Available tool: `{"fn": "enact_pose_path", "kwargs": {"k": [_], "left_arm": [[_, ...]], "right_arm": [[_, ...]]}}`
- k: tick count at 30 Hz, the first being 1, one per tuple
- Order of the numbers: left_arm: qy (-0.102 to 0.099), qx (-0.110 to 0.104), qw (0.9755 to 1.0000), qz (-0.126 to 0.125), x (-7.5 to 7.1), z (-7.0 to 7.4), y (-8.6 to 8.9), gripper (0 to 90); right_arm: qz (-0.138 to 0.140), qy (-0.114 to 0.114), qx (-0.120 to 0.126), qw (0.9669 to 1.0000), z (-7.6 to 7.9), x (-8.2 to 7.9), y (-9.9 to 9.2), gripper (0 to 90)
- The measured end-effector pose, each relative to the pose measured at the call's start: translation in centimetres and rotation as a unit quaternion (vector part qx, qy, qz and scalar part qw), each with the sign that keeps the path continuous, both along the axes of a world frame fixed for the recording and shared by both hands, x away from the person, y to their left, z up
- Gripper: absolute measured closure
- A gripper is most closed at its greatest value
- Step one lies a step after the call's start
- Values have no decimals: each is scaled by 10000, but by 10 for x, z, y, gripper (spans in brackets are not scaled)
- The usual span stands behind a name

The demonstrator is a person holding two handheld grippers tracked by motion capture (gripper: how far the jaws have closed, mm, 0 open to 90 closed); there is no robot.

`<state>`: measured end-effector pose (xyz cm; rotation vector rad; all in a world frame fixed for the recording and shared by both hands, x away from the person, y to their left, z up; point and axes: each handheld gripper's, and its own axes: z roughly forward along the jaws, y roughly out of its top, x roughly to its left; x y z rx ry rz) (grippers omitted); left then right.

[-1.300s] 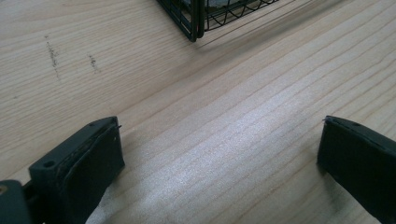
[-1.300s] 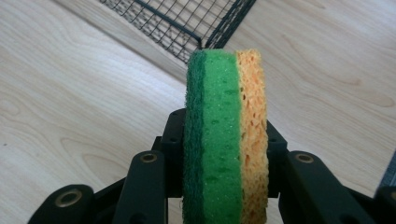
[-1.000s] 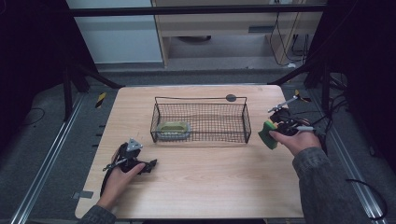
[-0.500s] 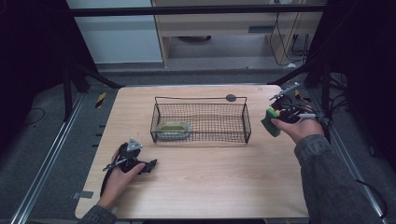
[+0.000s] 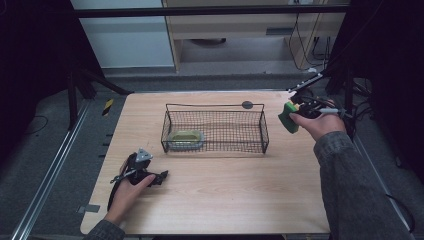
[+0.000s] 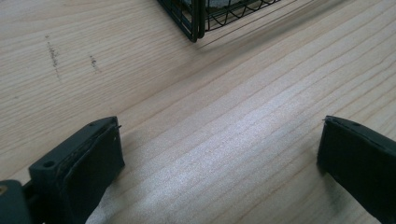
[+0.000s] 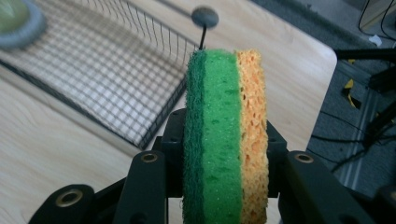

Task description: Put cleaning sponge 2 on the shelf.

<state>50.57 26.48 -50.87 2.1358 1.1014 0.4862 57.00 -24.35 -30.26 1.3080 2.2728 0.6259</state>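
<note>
In the high view the right tool (image 5: 295, 116) is held above the table (image 5: 225, 200) just past the right end of the wire basket (image 5: 215, 131), pinching a green and yellow sponge (image 5: 288, 118) clear of the wood. The basket stands mid-table with a greenish pad (image 5: 186, 138) lying in its left half. The left tool (image 5: 150, 176) rests near the front left corner, well apart from the basket. In the left gripper view the two black jaws stand wide apart over bare wood with nothing between them, and a corner of the basket (image 6: 196, 21) shows at the top. In the right gripper view the sponge (image 7: 226, 135) stands on edge, squeezed between the jaws, its dark green scouring face to the left and its yellow side to the right, with the basket's mesh (image 7: 121, 98) beyond and below it. The step in hand looks like carrying the sponge to the basket. The next move likely calls for bringing it over the right rim, lowering it into the free right half, and only then spreading the jaws.
</note>
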Motion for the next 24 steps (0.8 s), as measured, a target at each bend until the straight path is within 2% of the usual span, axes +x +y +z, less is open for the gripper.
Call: {"fn": "enact_pose_path", "kwargs": {"k": [7, 11, 17, 24], "left_arm": [[2, 0, 10000, 2, 0, 0, 0, 0], [11, 6, 10000, 19, 0, 0, 0, 0], [11, 5, 10000, 30, 0, 0, -1, 0], [14, 4, 10000, 39, 0, 0, -1, 0]], "right_arm": [[107, -342, 312, 9989, 22, 11, 16, 642], [215, -287, 348, 9988, 26, 19, 26, 642], [283, -283, 299, 9987, 23, 28, 43, 642], [406, -340, 256, 9983, 10, 40, 60, 643]]}}
